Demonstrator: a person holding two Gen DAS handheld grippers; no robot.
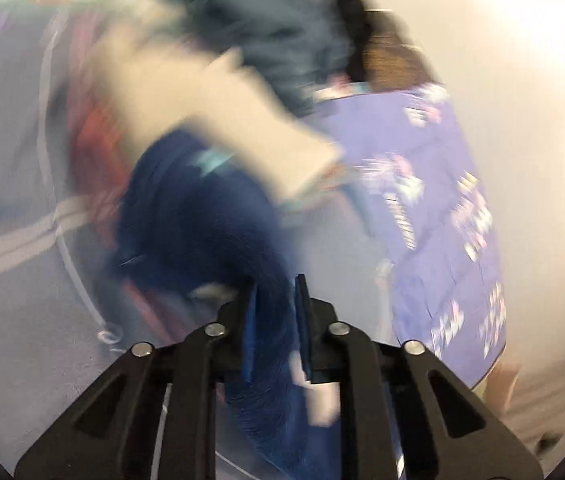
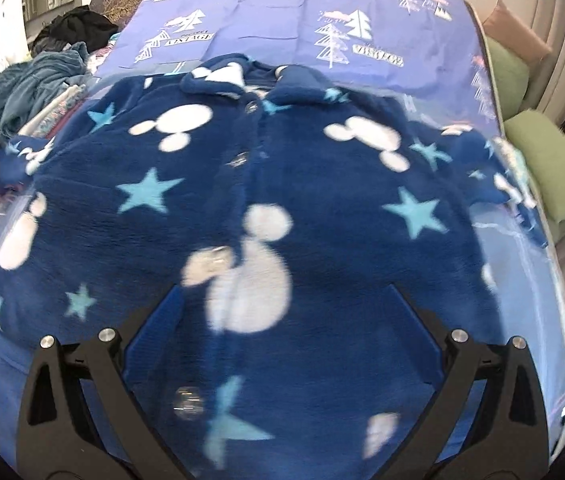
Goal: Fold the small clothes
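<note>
A: Where is the jacket [image 2: 282, 208] lying?
B: It is lying front-up on the purple sheet [image 2: 282, 20], collar away from the right gripper [image 2: 284, 312], whose jaws are standing released above it.
A: And the left gripper [image 1: 276, 304]?
B: It is grasping a blue fleece fold; that view is blurring.

A lilac bedsheet [image 2: 266, 20] with white trees covers the bed. Green cushions [image 2: 546, 160] sit at three o'clock beside a beige padded wall [image 2: 562, 40].
</note>
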